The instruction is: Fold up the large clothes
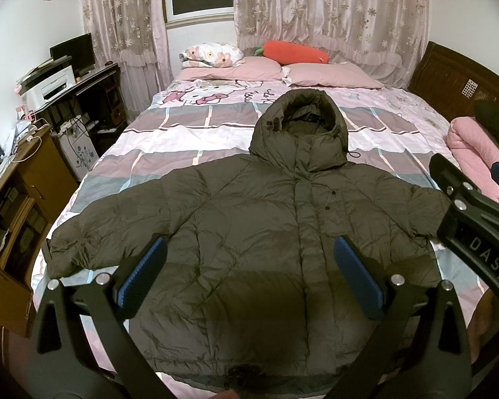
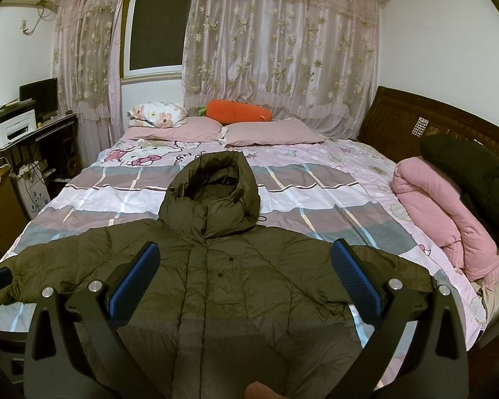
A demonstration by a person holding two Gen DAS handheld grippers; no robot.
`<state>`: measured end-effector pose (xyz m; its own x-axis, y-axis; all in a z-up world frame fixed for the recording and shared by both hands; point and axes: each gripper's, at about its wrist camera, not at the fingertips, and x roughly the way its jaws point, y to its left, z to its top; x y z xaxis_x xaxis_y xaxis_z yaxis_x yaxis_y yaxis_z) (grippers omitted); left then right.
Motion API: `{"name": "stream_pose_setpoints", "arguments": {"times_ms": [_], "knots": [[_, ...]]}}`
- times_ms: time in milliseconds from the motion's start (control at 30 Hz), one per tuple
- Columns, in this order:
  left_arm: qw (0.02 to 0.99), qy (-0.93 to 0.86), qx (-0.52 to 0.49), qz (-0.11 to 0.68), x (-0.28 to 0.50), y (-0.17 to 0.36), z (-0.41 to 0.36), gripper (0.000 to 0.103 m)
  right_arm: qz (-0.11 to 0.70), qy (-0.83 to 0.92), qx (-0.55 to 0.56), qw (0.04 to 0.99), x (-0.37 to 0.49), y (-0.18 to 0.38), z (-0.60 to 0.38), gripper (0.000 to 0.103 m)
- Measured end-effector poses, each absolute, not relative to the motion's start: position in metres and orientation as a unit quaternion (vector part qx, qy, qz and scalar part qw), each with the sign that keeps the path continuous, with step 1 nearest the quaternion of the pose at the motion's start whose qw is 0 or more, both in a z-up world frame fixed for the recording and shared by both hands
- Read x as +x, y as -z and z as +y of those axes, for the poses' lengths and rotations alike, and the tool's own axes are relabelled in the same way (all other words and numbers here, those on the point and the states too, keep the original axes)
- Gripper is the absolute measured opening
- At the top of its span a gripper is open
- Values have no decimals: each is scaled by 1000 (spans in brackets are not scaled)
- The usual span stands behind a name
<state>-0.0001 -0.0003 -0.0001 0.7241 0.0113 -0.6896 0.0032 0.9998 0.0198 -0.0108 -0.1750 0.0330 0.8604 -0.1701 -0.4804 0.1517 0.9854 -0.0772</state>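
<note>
Bedroom, patchwork-print bed (image 1: 189,133) as work surface. Olive hooded down jacket (image 1: 266,232) spread flat, front up, sleeves out, hood toward far pillows. Left gripper (image 1: 249,272) and right gripper (image 2: 246,276) hover above it, fingers spread wide, holding nothing. Judgement: start with sleeve; pinch cuff edge only, fold across chest, press out trapped air.

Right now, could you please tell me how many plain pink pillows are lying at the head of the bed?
2: the left plain pink pillow under the floral cushion, the right plain pink pillow beside it. Others may be hidden.

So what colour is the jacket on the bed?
Dark olive green jacket, clearest in the right wrist view.
</note>
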Motion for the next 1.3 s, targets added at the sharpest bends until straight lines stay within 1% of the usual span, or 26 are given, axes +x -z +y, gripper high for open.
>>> {"name": "stream_pose_setpoints", "arguments": {"times_ms": [900,1000,1033,1200,1300], "knots": [[928,-3,11,372,0,0,0,101,255,81,-18,963,-10,-25,-170,102],[928,-3,10,373,0,0,0,101,272,67,-3,960,-11,-17,-170,102],[928,-4,10,373,0,0,0,101,281,59,4,958,-13,-1,-173,102],[925,-10,11,379,-5,7,14,101,326,40,22,944,-15,23,-166,102],[920,-13,13,391,-7,14,21,101,354,30,36,934,-14,26,-162,102]]}}
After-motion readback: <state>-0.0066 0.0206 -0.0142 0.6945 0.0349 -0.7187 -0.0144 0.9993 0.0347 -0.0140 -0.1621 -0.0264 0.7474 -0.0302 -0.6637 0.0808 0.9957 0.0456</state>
